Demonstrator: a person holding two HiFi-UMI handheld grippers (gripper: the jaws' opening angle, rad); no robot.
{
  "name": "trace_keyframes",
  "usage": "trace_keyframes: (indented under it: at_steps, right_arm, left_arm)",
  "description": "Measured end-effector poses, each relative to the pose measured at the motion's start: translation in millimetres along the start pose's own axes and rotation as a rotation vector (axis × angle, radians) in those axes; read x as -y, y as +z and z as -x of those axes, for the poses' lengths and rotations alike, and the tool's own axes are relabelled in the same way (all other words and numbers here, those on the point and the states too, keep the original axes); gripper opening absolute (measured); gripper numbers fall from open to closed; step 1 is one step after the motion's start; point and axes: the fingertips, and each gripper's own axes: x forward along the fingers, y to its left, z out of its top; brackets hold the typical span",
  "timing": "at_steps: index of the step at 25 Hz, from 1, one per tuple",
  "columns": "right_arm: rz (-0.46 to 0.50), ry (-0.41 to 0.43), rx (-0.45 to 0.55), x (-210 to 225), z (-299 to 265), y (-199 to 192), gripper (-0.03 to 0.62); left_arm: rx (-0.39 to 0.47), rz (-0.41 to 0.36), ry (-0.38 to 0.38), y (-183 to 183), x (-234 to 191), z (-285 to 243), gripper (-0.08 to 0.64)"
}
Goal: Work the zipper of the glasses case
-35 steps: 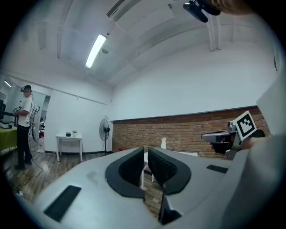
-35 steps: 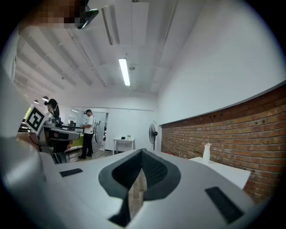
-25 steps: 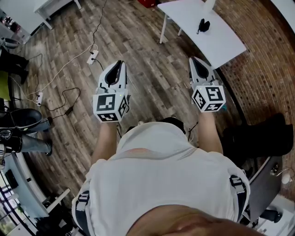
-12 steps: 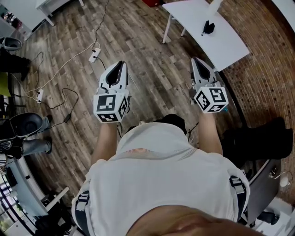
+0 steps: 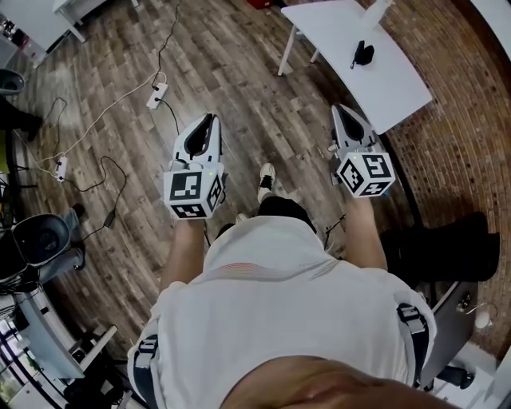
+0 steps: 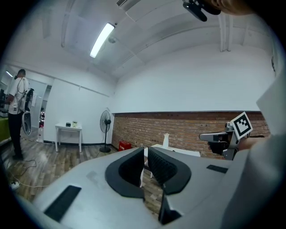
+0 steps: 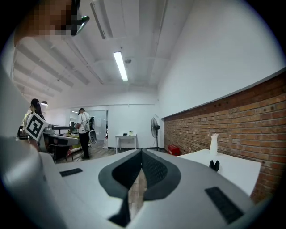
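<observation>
The glasses case (image 5: pixel 362 54) is a small black thing on the white table (image 5: pixel 327 32), ahead and to the right; it also shows in the right gripper view (image 7: pixel 214 165). Both grippers are held up in front of the person, well short of the table. My left gripper (image 5: pixel 209 120) is shut with nothing between its jaws (image 6: pixel 145 150). My right gripper (image 5: pixel 339 109) is likewise shut and empty (image 7: pixel 141 152), closer to the table's near corner.
A white bottle (image 5: pixel 375 12) stands on the table behind the case. Cables and a power strip (image 5: pixel 156 96) lie on the wooden floor to the left. A brick wall (image 5: pixel 455 120) runs along the right. A fan (image 7: pixel 155 127), a small white table (image 7: pixel 126 138) and people (image 7: pixel 83 129) are far off.
The view has shifted as the person steps forward; a shoe now shows between the grippers. Both grippers stay shut and in the same pose.
</observation>
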Motion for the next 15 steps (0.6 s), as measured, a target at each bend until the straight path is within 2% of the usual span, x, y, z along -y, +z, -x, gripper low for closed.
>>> trace_keyframes:
  at_steps: [7, 15]
  right_arm:
    - [0.002, 0.057, -0.008, 9.3, -70.5, 8.5, 0.051]
    - [-0.012, 0.062, -0.043, 77.4, -127.9, 8.7, 0.052]
  left_arm:
    - [-0.027, -0.006, 0.018, 13.9, -34.1, -57.4, 0.034]
    - [-0.052, -0.017, -0.015, 21.2, -21.4, -153.3, 0.034]
